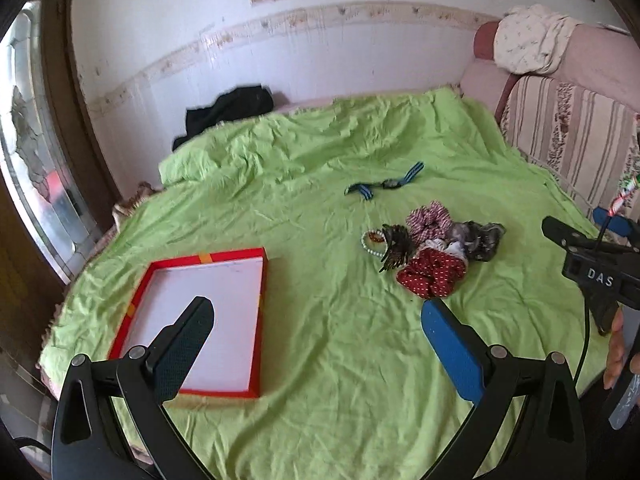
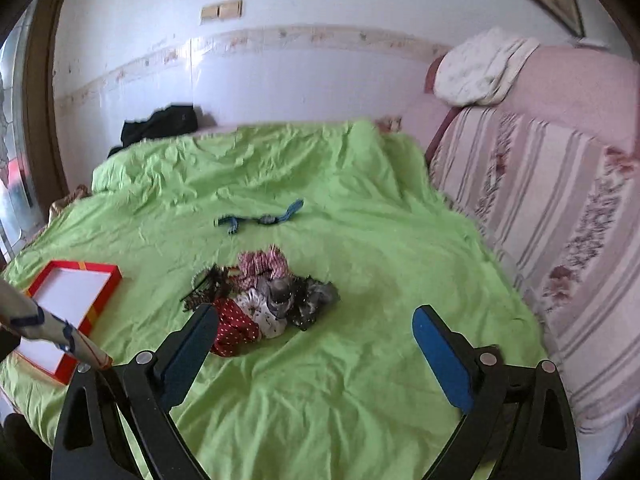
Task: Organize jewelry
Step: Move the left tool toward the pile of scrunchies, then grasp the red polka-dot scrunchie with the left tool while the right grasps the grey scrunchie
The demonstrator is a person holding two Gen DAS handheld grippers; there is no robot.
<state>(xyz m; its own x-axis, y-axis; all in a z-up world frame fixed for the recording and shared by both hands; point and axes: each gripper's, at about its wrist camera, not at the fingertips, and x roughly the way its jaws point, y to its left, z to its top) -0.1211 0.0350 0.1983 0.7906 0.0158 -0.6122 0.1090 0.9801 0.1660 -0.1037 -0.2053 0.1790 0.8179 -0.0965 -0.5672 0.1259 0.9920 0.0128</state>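
Observation:
A pile of accessories lies on the green bedsheet: a red dotted scrunchie, a striped pink scrunchie, a grey one, a dark hair claw and a pearl bracelet. The pile also shows in the right wrist view. A blue strap lies farther back. An empty red tray with a white floor sits left. My left gripper is open and empty, between tray and pile. My right gripper is open and empty, just short of the pile.
A striped pink sofa back runs along the right of the bed. A white cloth lies on its top. Black clothing sits at the far edge by the wall. A door with glass is at left.

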